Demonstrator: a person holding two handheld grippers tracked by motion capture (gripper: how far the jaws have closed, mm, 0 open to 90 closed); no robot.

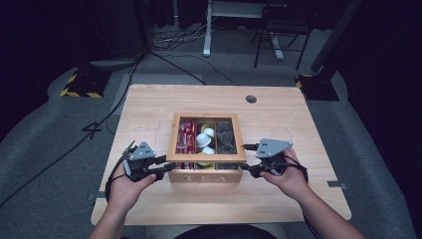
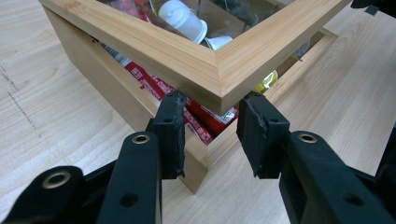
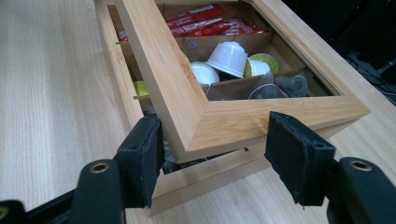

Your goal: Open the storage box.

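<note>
Left gripper (image 2: 210, 135) at lid (image 1: 206, 159) corner (raised), right gripper (image 3: 219, 158) opposite

The tea box (image 1: 205, 175) sits on the table (image 1: 149, 107) near its middle, closer to the person's edge; its lid (image 1: 206, 158) is raised off the body at the front; inside, sachets (image 1: 186, 137) fill the left compartment, capsules (image 1: 205, 139) the middle one, tea bags (image 1: 225, 135) the right one; the left gripper (image 1: 161, 167) stands at the box's front left corner, the right gripper (image 1: 247, 158) at its front right corner; a round hole (image 1: 251, 99) lies behind the box, toward the table's far right.
</note>
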